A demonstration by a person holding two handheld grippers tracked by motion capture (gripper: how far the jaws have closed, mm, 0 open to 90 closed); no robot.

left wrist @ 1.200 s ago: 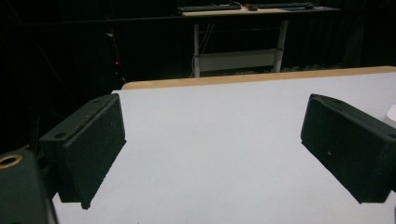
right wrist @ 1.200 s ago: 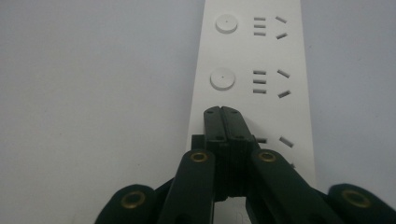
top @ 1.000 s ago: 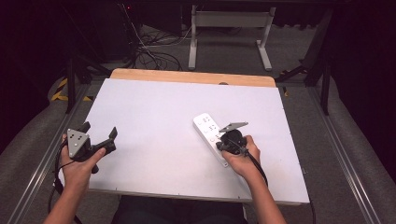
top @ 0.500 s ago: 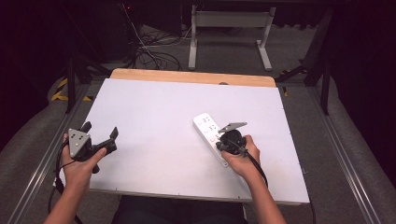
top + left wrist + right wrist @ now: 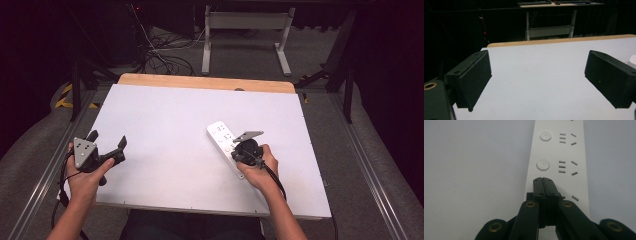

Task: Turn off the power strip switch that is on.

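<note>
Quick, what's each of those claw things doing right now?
Left gripper: open, empty.
Right gripper: shut, holding nothing, tips over the power strip.

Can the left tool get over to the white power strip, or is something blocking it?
Probably yes. The left tool is open at the table's left side, and only bare white table lies between it and the power strip. But the right tool, jaws shut, already sits over the strip's near end.

Lab or workshop: white worktable (image 5: 165, 115), aluminium rails (image 5: 367, 165), floor cable tangle (image 5: 162, 55), dark surroundings.
</note>
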